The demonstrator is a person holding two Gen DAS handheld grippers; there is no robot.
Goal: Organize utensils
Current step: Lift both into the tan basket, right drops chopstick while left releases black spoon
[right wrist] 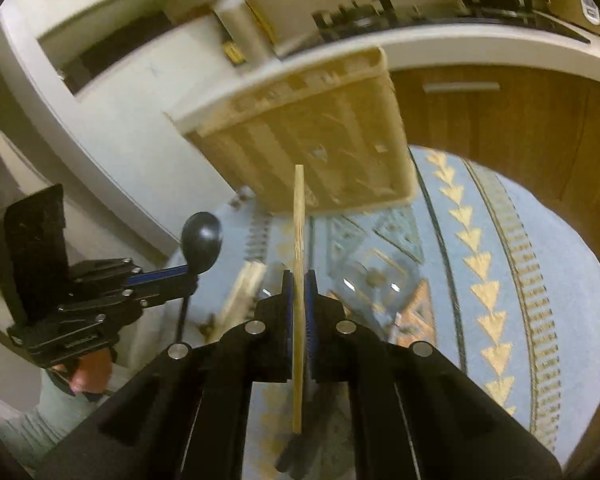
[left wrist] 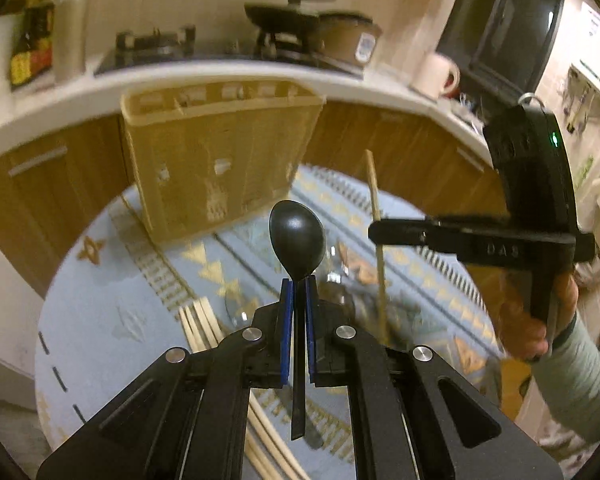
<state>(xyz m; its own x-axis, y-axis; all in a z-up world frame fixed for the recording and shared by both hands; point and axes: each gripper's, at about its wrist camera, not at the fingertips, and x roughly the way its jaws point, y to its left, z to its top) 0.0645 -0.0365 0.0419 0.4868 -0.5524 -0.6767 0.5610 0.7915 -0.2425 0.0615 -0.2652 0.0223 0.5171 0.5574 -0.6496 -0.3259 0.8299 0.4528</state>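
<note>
My left gripper is shut on a black spoon, bowl pointing forward, held above the table; it also shows in the right wrist view. My right gripper is shut on a wooden chopstick, which stands upright in the left wrist view, right of the spoon. A beige slatted utensil caddy with several compartments stands at the far side of the round table; it also shows in the right wrist view. Both grippers are short of it.
Several loose wooden chopsticks lie on the blue patterned tablecloth below my left gripper. A glass item sits mid-table. Behind are a kitchen counter with stove, pans and a mug.
</note>
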